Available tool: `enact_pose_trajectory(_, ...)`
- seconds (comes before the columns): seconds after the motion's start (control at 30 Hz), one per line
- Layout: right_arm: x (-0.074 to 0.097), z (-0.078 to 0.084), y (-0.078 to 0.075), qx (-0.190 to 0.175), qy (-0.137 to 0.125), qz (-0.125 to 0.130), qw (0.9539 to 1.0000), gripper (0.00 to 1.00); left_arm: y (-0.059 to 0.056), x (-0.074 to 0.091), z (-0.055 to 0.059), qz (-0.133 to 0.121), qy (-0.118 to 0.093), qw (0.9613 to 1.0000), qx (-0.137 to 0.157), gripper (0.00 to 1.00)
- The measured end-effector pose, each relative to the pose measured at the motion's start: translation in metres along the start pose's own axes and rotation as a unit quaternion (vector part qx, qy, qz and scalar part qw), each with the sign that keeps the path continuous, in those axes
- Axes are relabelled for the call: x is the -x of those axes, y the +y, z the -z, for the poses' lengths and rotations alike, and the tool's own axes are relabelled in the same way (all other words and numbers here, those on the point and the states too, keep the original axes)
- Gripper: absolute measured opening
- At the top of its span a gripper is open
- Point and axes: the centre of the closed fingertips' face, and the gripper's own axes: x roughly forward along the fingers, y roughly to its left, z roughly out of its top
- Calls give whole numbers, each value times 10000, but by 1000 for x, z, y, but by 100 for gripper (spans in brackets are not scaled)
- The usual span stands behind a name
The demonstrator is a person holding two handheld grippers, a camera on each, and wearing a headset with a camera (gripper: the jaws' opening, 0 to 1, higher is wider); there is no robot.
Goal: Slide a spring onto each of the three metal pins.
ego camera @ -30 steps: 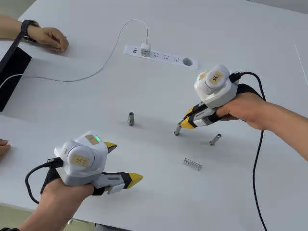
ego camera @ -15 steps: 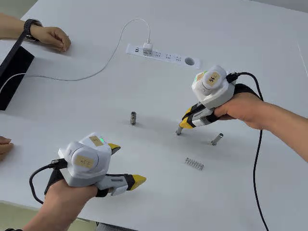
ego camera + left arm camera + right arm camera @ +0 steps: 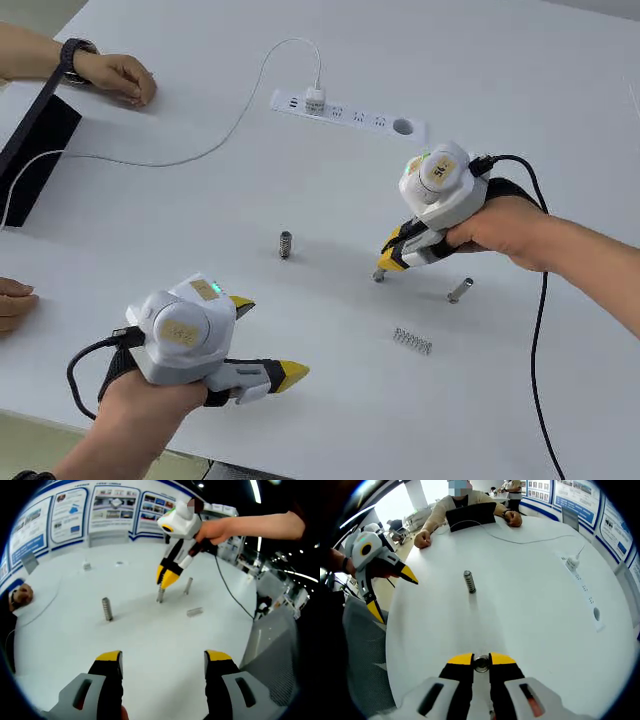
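On the white table [image 3: 200,200] stands a metal pin with a spring on it [image 3: 286,244] [image 3: 106,609] [image 3: 469,581]. My right gripper [image 3: 383,266] [image 3: 481,660] [image 3: 166,580] is shut on the top of a second upright pin [image 3: 379,273] [image 3: 160,594] [image 3: 481,663]; whether a spring is on it I cannot tell. A bare third pin [image 3: 459,291] [image 3: 188,585] sits to its right. A loose spring [image 3: 412,341] [image 3: 194,611] lies flat nearer me. My left gripper [image 3: 270,338] [image 3: 164,659] [image 3: 385,580] hovers open, holding nothing, at the near left.
A white power strip [image 3: 345,115] with a plugged charger and cable lies at the far side. A black device [image 3: 35,140] sits at the left edge. Another person's hands [image 3: 115,75] rest at the far left. A black cable [image 3: 535,330] trails from my right gripper.
The head camera has shifted a little. Both grippers keep their places; the right stays shut on the middle pin and the left stays open.
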Motion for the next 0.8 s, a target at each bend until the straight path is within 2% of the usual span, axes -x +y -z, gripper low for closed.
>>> enact_pose_trajectory(0.3, -7, 0, -3, 50, 43, -35, 10000, 13, 1, 2, 4, -23, 46, 10000, 38, 67)
enact_pose_trajectory(0.8, -22, 12, -3, -92, 108, -99, 9999, 13, -2, 0, 3, 2, 27, 10000, 68, 67)
